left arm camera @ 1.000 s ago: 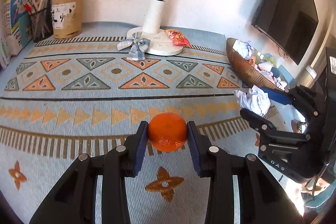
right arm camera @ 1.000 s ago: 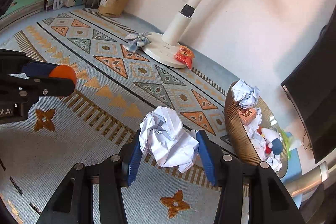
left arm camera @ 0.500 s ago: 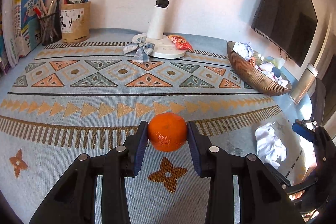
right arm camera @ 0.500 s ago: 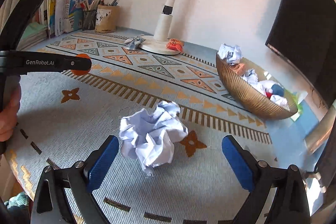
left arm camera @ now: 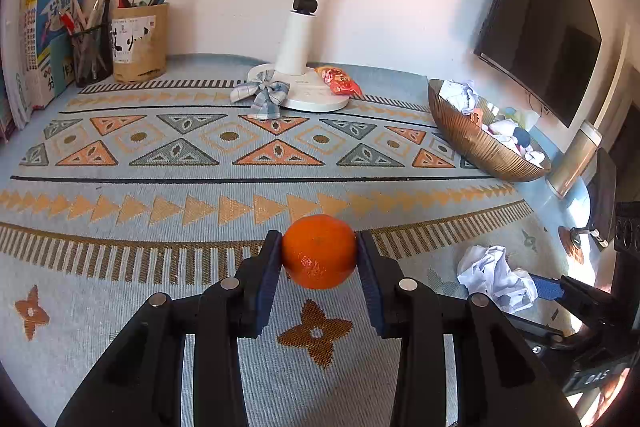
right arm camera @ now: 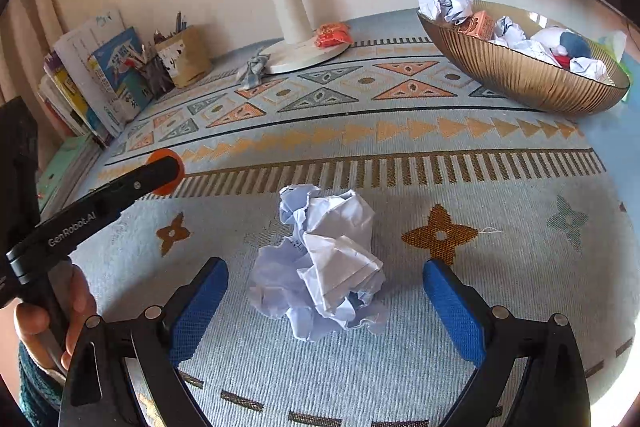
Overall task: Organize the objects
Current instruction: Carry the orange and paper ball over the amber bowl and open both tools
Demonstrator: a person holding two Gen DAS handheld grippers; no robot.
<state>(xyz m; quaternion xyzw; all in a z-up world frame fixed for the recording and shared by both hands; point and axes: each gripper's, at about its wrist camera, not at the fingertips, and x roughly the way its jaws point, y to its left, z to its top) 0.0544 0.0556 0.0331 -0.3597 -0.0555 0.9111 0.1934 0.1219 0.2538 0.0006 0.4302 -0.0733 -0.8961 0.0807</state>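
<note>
An orange (left arm camera: pixel 318 251) is clamped between the blue pads of my left gripper (left arm camera: pixel 319 255), a little above the patterned cloth. In the right wrist view that same left gripper (right arm camera: pixel 160 171) reaches in from the left, a hand on its handle. A crumpled white paper ball (right arm camera: pixel 324 259) lies on the cloth between the fingers of my right gripper (right arm camera: pixel 324 283). Its jaws stand wide and are closing, with the pads clear of the paper on both sides. The paper ball (left arm camera: pixel 496 277) also shows at the lower right of the left wrist view.
A ribbed brown bowl (right arm camera: pixel 520 79) holding paper balls and small items stands at the back right. A white lamp base (left arm camera: pixel 316 95) with a checked bow (left arm camera: pixel 262 95) and a red snack packet (left arm camera: pixel 340 85) sits at the back. Pen holders (left arm camera: pixel 140 43) and books (left arm camera: pixel 44 39) fill the back left corner.
The right gripper let go of the paper ball, which now lies on the cloth, and its jaws opened wide while the wrist rolled. The left gripper kept still with the orange.
</note>
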